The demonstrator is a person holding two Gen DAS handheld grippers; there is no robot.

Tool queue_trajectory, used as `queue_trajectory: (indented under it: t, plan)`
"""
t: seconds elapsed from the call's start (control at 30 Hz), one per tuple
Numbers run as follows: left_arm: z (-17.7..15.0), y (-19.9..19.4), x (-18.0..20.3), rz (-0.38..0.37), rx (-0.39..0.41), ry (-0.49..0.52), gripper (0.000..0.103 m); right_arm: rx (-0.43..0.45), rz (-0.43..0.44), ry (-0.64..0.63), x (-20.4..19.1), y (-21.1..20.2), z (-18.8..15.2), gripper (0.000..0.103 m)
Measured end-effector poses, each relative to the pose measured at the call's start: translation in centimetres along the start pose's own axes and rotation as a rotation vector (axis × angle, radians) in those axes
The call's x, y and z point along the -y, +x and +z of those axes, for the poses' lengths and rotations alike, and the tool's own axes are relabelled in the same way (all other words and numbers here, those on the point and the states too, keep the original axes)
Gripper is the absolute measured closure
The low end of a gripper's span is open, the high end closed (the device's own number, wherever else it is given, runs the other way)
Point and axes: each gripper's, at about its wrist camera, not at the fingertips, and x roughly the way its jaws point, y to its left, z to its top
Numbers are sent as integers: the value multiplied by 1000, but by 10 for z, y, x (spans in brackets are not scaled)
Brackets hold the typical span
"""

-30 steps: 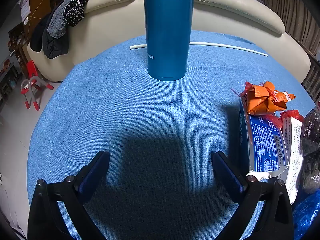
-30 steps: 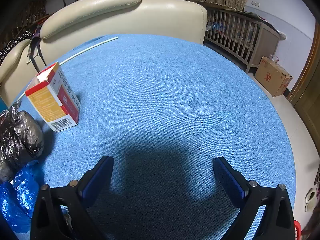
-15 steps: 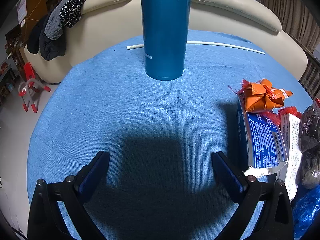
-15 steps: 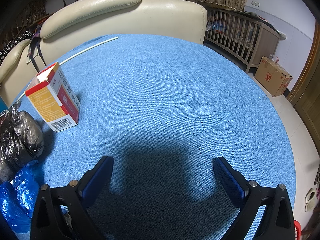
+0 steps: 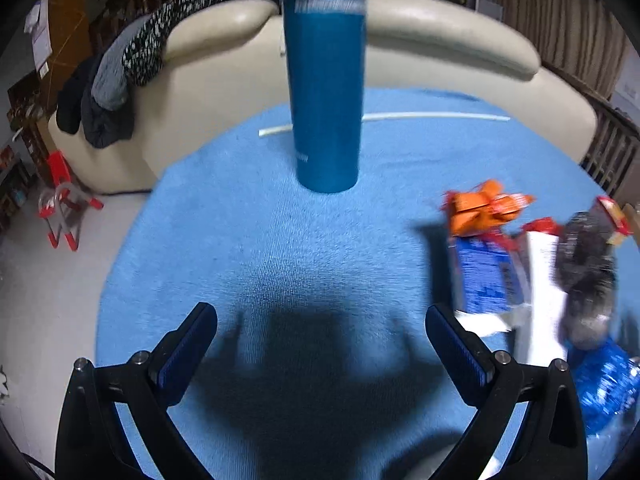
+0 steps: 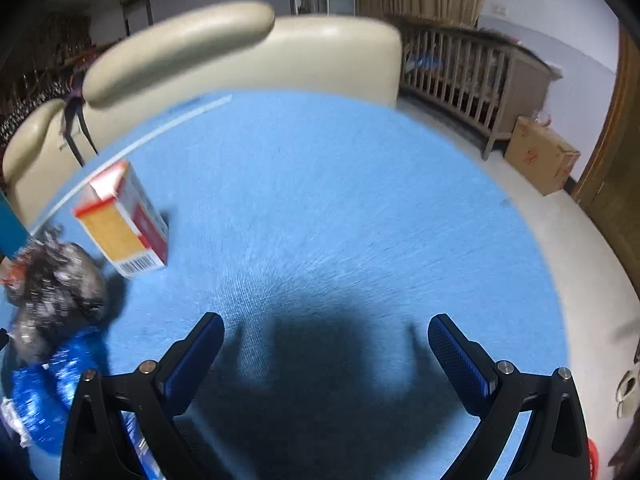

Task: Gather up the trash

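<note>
A round surface [image 5: 280, 264] under a blue cloth carries everything, with a cream sofa [image 5: 440, 60] curving behind it. A tall teal flask [image 5: 326, 100] stands upright straight ahead of the left tongs [image 5: 322, 344], well apart from them; I judge it is not trash.

The trash sits in one cluster between the two hands. In the left wrist view it lies to the right of the left tongs: a blue and white packet [image 5: 486, 276] whose long axis runs roughly away from the camera, its near end just beside the right finger; a crumpled orange wrapper [image 5: 480, 208] at its far end; a white packet [image 5: 540, 280] alongside; a crumpled black bag [image 5: 588, 264] beyond that; and a blue plastic bag [image 5: 608, 384] nearest the camera. In the right wrist view the same heap lies to the left of the right tongs [image 6: 326, 352]: the black bag [image 6: 56, 292], the blue plastic bag [image 6: 52, 392] close to the left finger, and a red and yellow carton [image 6: 124, 228] tilted on one corner edge, a little farther out.

Both tongs are spread wide and empty, hovering over bare cloth. Both views are blurred, so finer details are unclear.

The left tongs look nearer the blue and white packet and would need to swing right; the right tongs look nearer the blue plastic bag and carton and would need to swing left.
</note>
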Motion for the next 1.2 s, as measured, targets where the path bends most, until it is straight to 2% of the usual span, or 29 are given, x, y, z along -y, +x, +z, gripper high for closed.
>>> queue_trajectory:
  t: [0.2, 0.4, 0.67, 1.2]
  plan:
    - [-12, -42, 9, -52, 51, 21, 0, 66, 53, -15, 3, -59, -22, 0]
    - [-25, -71, 25, -96, 86, 56, 0, 69, 106, -10, -7, -87, -52, 0]
    - [-40, -91, 42, -135, 93, 84, 0, 67, 113, -35, -18, -107, -82, 0]
    - [-55, -99, 48, -169, 79, 96, 0, 72, 104, -55, -23, -117, -97, 0]
